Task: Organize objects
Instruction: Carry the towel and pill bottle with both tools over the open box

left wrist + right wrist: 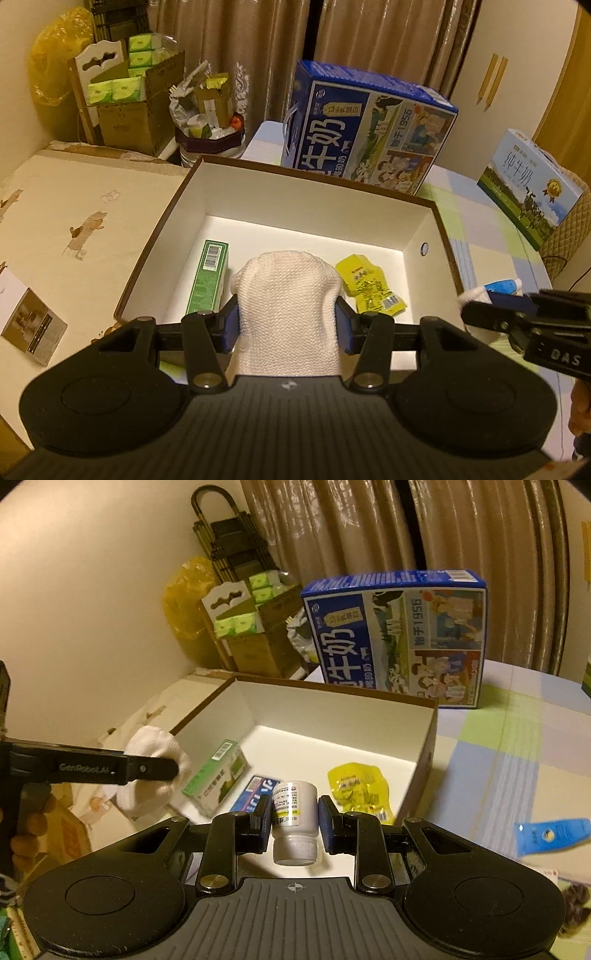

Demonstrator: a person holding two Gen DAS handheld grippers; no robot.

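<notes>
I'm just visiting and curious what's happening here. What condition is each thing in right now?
Left gripper: shut on the white sock.
Right gripper: shut on the white pill bottle, capped, held cap toward the camera.
Open box: lidless, partly filled.
Green carton: lying flat in box.
Yellow packet: crumpled, in box.
Blue tube: lying outside box.

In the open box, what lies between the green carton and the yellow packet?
In the right wrist view, a blue-and-white carton and the white bottle held by the right gripper sit between green carton and yellow packet.
</notes>
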